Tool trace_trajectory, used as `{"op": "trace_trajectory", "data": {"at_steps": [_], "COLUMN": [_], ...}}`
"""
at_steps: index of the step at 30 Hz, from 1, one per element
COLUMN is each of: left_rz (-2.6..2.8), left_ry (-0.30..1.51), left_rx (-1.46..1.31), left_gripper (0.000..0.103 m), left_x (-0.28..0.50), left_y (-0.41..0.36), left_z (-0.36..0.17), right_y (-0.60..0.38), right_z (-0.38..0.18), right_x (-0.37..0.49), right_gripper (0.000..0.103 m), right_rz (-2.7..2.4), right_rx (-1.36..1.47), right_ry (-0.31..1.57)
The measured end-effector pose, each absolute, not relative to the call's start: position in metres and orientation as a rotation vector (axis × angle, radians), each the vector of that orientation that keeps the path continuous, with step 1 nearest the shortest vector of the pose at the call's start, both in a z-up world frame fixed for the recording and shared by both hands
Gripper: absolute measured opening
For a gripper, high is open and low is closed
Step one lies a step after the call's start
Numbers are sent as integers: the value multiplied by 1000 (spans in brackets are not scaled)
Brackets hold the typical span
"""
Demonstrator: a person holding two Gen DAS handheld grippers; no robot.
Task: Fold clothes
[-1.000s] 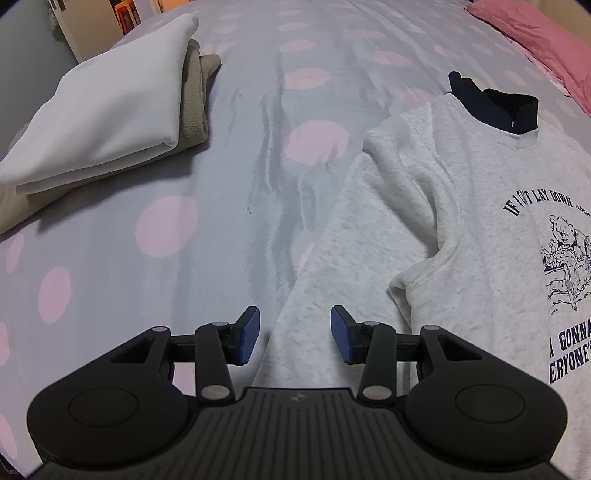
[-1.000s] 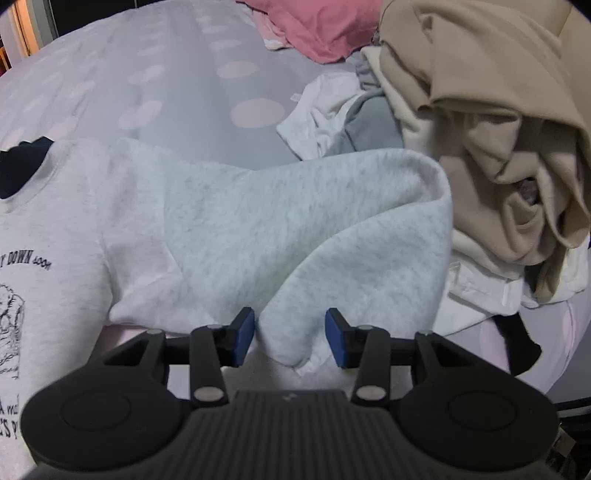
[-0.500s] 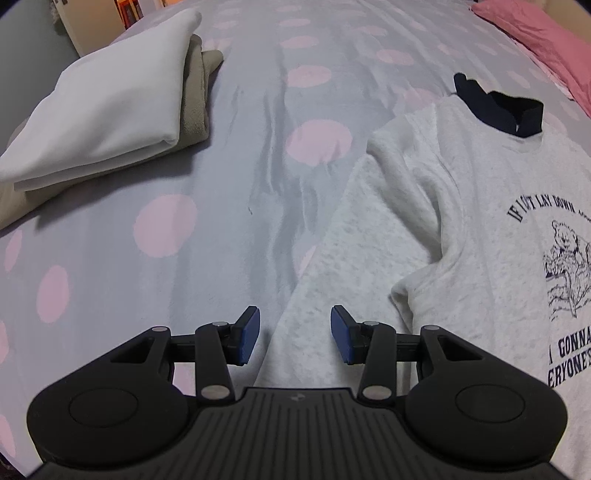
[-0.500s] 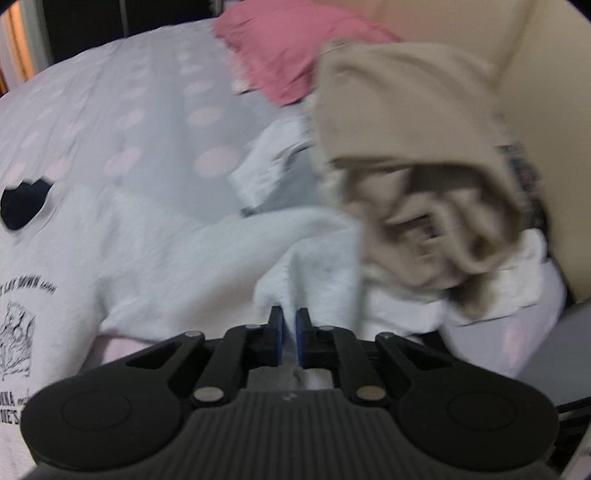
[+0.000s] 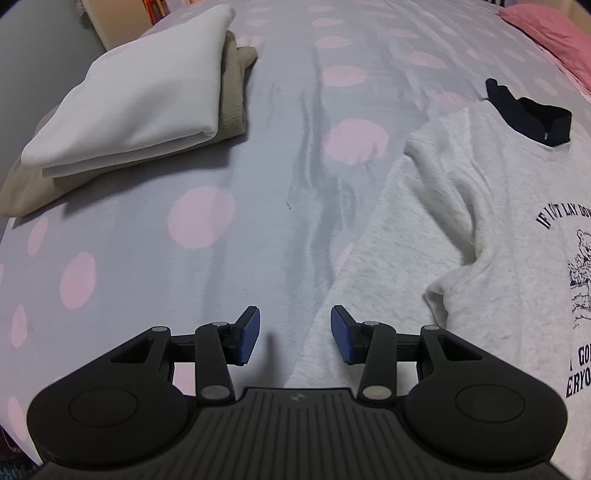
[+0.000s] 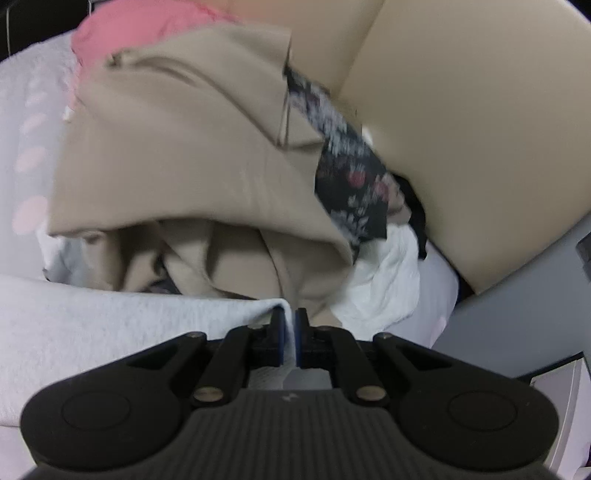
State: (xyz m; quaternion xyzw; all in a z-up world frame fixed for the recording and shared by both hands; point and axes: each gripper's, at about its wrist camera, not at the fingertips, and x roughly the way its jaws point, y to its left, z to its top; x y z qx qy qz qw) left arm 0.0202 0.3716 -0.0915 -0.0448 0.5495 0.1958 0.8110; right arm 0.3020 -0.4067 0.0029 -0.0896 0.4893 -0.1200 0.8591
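Observation:
A light grey sweatshirt [image 5: 491, 221] with a dark navy collar [image 5: 528, 114] and navy print lies flat on the dotted bedspread [image 5: 280, 147]. One of its sleeves [image 5: 373, 266] runs down toward my left gripper [image 5: 294, 341], which hovers open over the sleeve's edge with nothing between its blue pads. In the right wrist view my right gripper [image 6: 290, 338] is shut on the end of the other grey sleeve [image 6: 110, 332], which stretches away to the left.
A folded white garment on a folded beige one [image 5: 140, 107] sits at the far left of the bed. A heap of unfolded clothes [image 6: 199, 184], beige, floral black and white, lies right behind the right gripper. A pink pillow [image 5: 550, 33] and beige headboard [image 6: 480, 129] are beyond.
My right gripper closed on the sleeve end and pulled it up and to the right, toward the heap of clothes. The left gripper stayed open in about the same spot.

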Motion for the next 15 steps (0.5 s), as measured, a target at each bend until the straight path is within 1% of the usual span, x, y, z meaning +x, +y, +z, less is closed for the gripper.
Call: {"op": "trace_trajectory", "data": {"at_steps": [2,7,12,15], "left_rz": [420,410,393,382], "left_ry": [1186,1198,1192,1189], "left_rx": [-87,-70,-65,-63], "left_gripper": [40,40,40,40], "left_x": [21,26,28,27], "left_y": [371,369,365,364], "left_z": [-95,-99,-98,-97], "right_y": [-412,-424,-446,-455], "right_z": [-7,-6,15,27], "right_x": [306,306,293,282], "right_gripper": [8,29,30,30], "right_rz": [-236,-264,-328,-326], "right_rx": [-173,-180,-176,-106], "right_ry": [1048,1031,993,971]}}
